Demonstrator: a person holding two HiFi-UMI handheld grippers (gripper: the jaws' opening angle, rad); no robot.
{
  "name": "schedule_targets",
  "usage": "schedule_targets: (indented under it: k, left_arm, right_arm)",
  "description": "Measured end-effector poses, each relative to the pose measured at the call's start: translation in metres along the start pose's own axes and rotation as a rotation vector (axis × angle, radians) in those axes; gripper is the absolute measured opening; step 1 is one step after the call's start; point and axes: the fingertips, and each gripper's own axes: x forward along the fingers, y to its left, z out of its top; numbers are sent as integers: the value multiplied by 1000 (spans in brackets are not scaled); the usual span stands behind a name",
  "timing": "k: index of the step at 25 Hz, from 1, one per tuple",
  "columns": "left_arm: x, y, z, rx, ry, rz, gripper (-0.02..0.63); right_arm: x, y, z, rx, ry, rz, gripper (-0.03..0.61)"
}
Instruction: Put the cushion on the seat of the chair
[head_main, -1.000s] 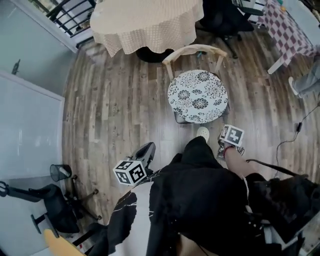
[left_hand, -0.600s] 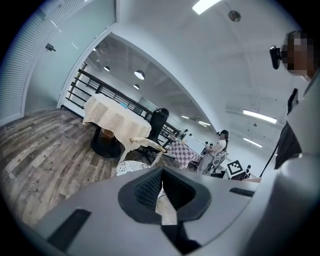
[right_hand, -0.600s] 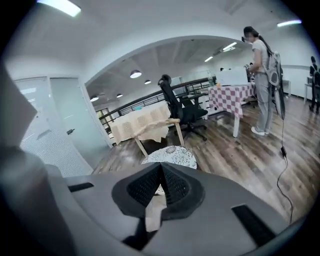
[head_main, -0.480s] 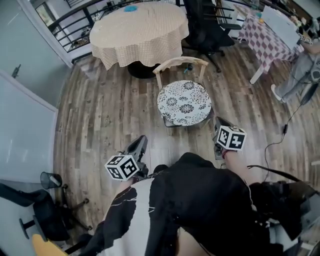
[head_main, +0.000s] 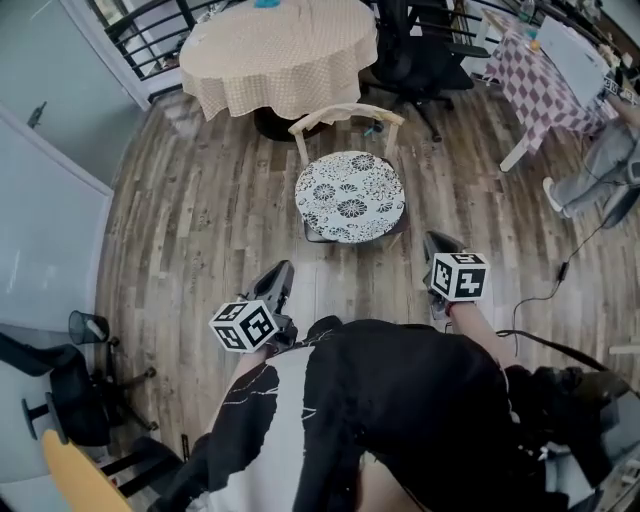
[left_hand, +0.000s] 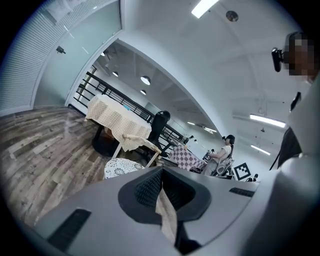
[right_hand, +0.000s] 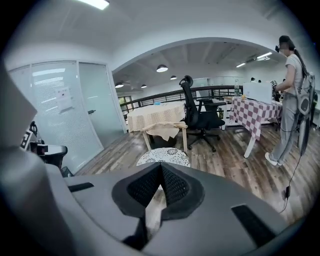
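Head view: cushion (head_main: 350, 197) lies on the chair (head_main: 345, 113) at 12 o'clock, while left gripper (head_main: 282, 272) and right gripper (head_main: 436, 242) keep their fingers together, empty.

Observed left gripper (head_main: 281, 272) and right gripper (head_main: 433, 243) held well apart, both pointing forward and somewhat downward, jaws pressed together with nothing between them.

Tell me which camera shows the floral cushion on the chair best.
The head view: it looks down on the whole round cushion lying on the seat of the chair, with its pattern clear. The left gripper view shows only a low, edge-on sliver; the right gripper view shows more, but foreshortened and partly cut off.
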Motion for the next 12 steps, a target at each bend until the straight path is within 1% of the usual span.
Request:
schedule_targets:
  k: [3,6,12]
  left_arm:
    - [7,-16,-26,-38,15,23,15]
    - [7,-28,-46,-52,31,52,15]
    - [-4,-43,-83,-87,64,118,15]
  right_arm:
    - [-12,-25,-18,-29,39,6,15]
    - [-18,-44,-36,-19,76,22,15]
    - [-28,-68,-73,13,131,50,15]
